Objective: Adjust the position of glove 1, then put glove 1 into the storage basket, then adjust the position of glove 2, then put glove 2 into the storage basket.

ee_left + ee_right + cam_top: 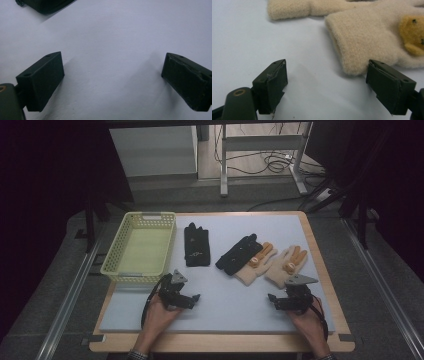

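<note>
While both hands rest near the front edge of the worktop (220,305), the right tool (327,82) has its jaws spread, empty, and just short of the cuff of the nearer cream glove (372,37). That glove lies flat at the right of the pad, beside a second cream glove (256,262), which a black glove (239,254) partly covers. The left tool (112,80) is also spread over bare pad. Another black glove (196,246) lies beside the yellow basket (112,255).
</note>
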The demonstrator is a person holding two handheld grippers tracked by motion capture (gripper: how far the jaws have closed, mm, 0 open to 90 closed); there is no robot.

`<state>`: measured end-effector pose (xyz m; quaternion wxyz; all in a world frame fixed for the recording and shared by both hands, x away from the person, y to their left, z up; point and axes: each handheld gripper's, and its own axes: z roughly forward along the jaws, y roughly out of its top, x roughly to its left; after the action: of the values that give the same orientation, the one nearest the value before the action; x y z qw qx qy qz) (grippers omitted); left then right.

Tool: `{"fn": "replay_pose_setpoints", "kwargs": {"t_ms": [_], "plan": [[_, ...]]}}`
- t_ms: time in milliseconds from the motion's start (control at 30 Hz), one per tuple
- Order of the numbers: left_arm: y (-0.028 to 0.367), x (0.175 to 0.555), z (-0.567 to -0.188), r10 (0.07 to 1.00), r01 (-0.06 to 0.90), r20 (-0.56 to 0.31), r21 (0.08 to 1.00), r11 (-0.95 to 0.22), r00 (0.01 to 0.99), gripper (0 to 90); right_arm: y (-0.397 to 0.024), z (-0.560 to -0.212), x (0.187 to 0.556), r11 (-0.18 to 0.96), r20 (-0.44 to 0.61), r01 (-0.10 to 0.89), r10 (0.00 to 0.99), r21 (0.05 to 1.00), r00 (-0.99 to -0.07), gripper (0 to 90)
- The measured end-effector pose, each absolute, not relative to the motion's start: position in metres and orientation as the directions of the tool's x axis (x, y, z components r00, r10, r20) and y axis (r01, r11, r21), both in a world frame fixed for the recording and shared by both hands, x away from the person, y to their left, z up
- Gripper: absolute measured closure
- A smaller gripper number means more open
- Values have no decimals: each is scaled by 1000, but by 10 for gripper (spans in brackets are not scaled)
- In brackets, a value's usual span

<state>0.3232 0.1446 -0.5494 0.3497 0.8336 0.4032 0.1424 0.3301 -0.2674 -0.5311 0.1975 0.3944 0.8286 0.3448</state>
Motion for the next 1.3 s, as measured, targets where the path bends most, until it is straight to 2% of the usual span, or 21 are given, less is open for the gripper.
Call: {"fn": "replay_pose_setpoints", "kwargs": {"t_ms": [567,1300], "plan": [[145,323,-550,771,566,-37,701,-434,636,50,-267,-532,330,452,-55,521,791,724,-609,136],[145,323,-550,770,565,-37,701,-434,637,51,-268,-531,331,448,-48,526,793,723,-608,141]]}}
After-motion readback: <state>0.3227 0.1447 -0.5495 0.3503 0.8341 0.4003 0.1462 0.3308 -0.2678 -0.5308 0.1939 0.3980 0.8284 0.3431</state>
